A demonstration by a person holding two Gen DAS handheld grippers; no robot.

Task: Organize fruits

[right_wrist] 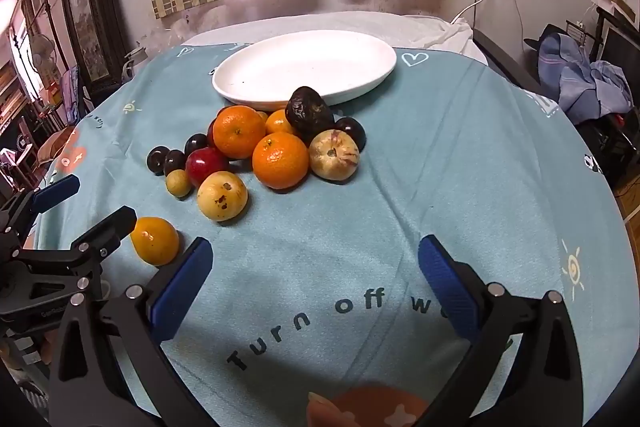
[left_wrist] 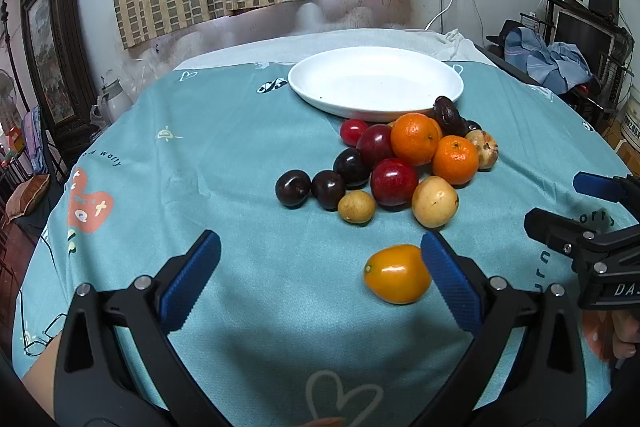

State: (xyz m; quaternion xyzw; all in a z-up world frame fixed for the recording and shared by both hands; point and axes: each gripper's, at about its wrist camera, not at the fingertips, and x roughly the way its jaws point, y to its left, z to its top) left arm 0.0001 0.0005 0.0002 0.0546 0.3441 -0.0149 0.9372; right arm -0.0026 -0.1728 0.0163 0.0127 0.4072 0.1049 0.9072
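A pile of fruit lies on the teal tablecloth in front of a white oval plate [left_wrist: 376,83] [right_wrist: 304,67]: oranges [left_wrist: 414,138] [right_wrist: 280,159], red plums [left_wrist: 394,182], dark plums [left_wrist: 293,188], yellow-brown round fruits [left_wrist: 435,201] [right_wrist: 222,195] and a wrinkled dark fruit [right_wrist: 309,111]. A yellow-orange fruit [left_wrist: 397,273] [right_wrist: 155,241] lies apart, nearer me. My left gripper [left_wrist: 320,259] is open and empty, its right finger beside that fruit. My right gripper [right_wrist: 316,267] is open and empty over bare cloth; it also shows in the left wrist view [left_wrist: 576,205].
The plate holds nothing. The table's edges fall away left and right. A white cloth [left_wrist: 360,37] covers the table's far end. Furniture and clothes [left_wrist: 548,59] stand at the right, a framed picture [left_wrist: 48,67] at the left.
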